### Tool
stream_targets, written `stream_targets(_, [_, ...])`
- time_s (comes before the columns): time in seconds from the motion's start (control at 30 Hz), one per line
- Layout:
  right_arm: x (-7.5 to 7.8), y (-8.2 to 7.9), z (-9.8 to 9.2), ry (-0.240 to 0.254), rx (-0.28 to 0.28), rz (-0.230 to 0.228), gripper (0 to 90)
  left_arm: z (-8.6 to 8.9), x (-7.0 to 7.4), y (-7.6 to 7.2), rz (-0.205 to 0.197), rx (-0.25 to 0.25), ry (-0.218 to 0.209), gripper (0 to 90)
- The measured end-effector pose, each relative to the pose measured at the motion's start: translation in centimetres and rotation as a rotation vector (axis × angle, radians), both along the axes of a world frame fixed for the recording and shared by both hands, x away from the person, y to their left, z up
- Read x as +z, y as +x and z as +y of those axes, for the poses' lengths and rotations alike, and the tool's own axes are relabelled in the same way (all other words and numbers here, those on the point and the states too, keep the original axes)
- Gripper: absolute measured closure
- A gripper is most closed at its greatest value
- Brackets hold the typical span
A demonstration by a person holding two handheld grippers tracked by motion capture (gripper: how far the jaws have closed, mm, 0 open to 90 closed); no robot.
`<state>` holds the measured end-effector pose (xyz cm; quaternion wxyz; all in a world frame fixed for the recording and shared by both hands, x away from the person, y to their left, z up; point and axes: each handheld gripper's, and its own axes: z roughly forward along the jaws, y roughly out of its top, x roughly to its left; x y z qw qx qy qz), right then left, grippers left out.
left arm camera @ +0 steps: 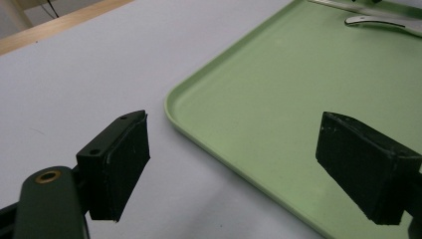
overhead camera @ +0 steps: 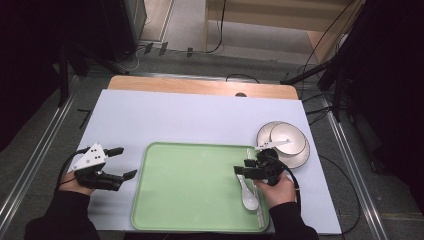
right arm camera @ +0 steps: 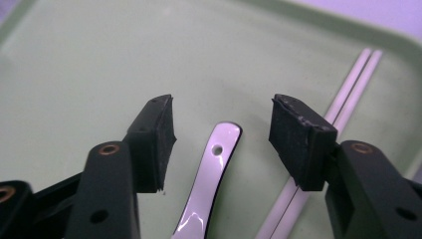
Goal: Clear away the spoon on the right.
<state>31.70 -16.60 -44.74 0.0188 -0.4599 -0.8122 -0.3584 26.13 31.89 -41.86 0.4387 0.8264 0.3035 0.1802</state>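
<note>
Black rubber-padded jaws of the right gripper stand apart on either side of a glossy white ceramic soup spoon; neither pad touches it, so nothing is held. The spoon lies flat on the pale green rectangular plastic tray, near the tray's right edge. A pair of white chopsticks lies just beside it on the side towards that edge.

Orientation: seen from the high view, the spoon has its long axis running roughly from the far side of the tray towards the person. The bowl end points to the person; the handle end, pierced by a small hole, points away and sits between the jaws.

Risks, as a judgement: the handle is smooth and slightly curved, so jaws closing off-centre could squeeze it sideways or tip the bowl up. A jaw lowered carelessly could also nudge the chopsticks, which may roll. The stacked white round ceramic plates stand near the back of the right hand, and a quick withdrawal might knock them.

Farther out, the left gripper rests over the white tabletop just left of the tray, jaws wide apart and empty.
</note>
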Motion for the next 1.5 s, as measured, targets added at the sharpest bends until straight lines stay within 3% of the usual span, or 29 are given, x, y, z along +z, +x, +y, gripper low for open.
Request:
stream_targets(0.37, [1.9, 1.1, -2.4, 0.065, -0.029, -0.074, 35.6, -0.1, -0.1, 0.2, 0.003, -0.005, 0.003, 13.5])
stream_targets(0.53, [3.8, 0.7, -3.4, 0.151, -0.040, -0.151, 34.8, -0.1, -0.1, 0.1, 0.005, -0.003, 0.005, 13.4])
stream_targets(0.67, [4.9, 0.7, -4.0, 0.138, -0.046, -0.181, 33.9, 0.0, -0.1, 0.1, 0.007, -0.001, 0.008, 13.4])
stream_targets(0.83, [5.0, 1.0, -5.1, 0.100, -0.065, -0.193, 33.5, 0.1, -0.1, -0.1, 0.006, 0.003, 0.010, 13.4])
stream_targets(1.0, [5.4, 1.7, -6.2, 0.113, -0.080, -0.180, 28.4, 0.4, -0.2, -0.4, 0.006, 0.016, 0.011, 13.4])
stream_targets(1.17, [5.5, 2.2, -7.1, 0.080, -0.103, -0.200, 27.8, 0.7, -0.2, -0.6, 0.006, 0.026, 0.013, 13.4])
stream_targets(1.5, [5.2, 2.6, -9.1, 0.090, -0.150, -0.200, 27.8, 0.9, -0.2, -0.8, 0.009, 0.028, 0.014, 13.4])
